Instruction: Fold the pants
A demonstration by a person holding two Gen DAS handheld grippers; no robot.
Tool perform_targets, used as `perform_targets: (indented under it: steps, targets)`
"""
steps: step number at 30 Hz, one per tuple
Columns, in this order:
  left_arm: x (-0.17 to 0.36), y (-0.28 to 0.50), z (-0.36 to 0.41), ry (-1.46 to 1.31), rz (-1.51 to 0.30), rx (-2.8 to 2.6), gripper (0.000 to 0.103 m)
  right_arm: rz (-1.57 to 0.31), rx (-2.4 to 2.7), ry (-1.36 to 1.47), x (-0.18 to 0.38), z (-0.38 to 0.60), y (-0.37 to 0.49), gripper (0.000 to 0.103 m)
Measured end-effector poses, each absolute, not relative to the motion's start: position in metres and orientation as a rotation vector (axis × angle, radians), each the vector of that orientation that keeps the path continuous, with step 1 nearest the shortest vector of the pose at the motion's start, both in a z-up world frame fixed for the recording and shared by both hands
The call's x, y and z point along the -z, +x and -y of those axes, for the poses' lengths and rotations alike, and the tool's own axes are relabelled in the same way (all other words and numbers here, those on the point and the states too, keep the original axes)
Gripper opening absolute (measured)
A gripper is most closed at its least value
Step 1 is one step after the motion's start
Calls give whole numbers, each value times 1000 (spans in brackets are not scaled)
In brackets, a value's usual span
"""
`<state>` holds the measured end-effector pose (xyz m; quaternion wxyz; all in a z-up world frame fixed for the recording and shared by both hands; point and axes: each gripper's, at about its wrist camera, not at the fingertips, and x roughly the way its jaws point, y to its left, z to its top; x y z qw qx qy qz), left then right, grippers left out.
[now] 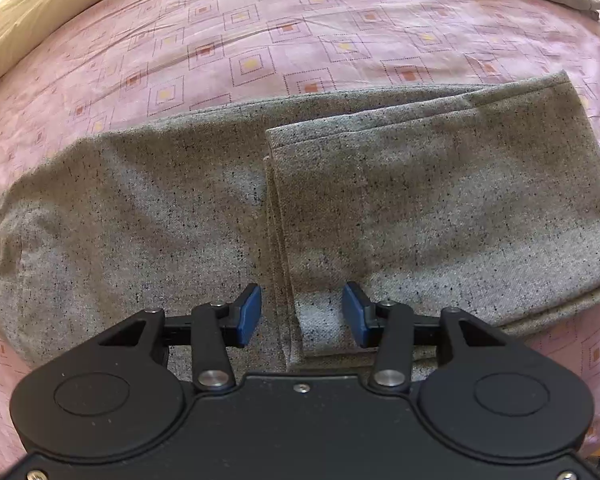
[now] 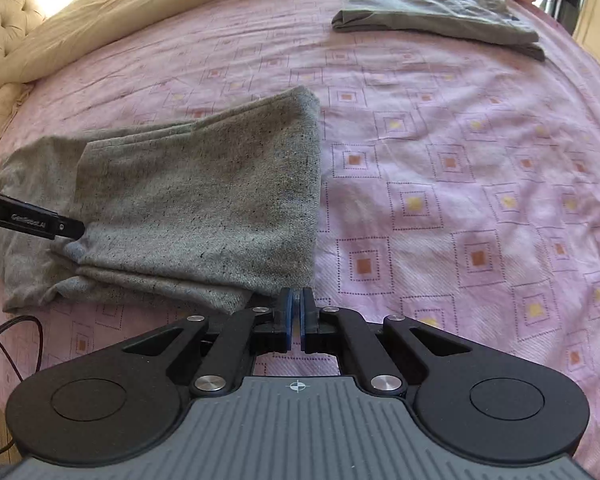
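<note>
Our left gripper (image 1: 302, 316) hangs over the grey speckled pants (image 1: 440, 208) with its blue pads (image 1: 249, 314) spread apart and nothing pinched; the hem edge of the folded-over legs runs up between them toward 12 o'clock. The folded layer spreads out toward 2 o'clock and the single layer toward 10 o'clock.

Our right gripper (image 2: 296, 314) has its pads pressed together with no cloth between them, just off the near corner of the pants, over the pink patterned bedsheet (image 2: 460, 200). From there the pants lie toward 10 o'clock, folded once. At 9 o'clock in that view we see one black finger of the left gripper reaching the left edge of the folded layer.

Farther out, at 1 o'clock, a second folded grey garment (image 2: 432, 12) rests well apart from the pants. A beige pillow (image 2: 112, 16) lies along the head of the bed at 11 o'clock.
</note>
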<state>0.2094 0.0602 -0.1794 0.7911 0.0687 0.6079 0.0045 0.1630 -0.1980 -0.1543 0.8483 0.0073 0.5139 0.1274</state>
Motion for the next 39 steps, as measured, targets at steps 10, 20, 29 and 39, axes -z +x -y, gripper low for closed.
perform_targets:
  steps: [10,20,29,39]
  targets:
    - [161,206,-81,14,-1305,-86,59,-954,-373,-147,132,165,147,4]
    - [151,179,-142,-67,-1297,-259,62,-840,-569,-248,125,62,186,32]
    - [163,180,-160,-123,-1328,-110,65,-923,-624,-353,156,-2,161,32]
    - [203,218,-133,-211,-1448,46,87,-1009,-390,-166,146,45,135,32]
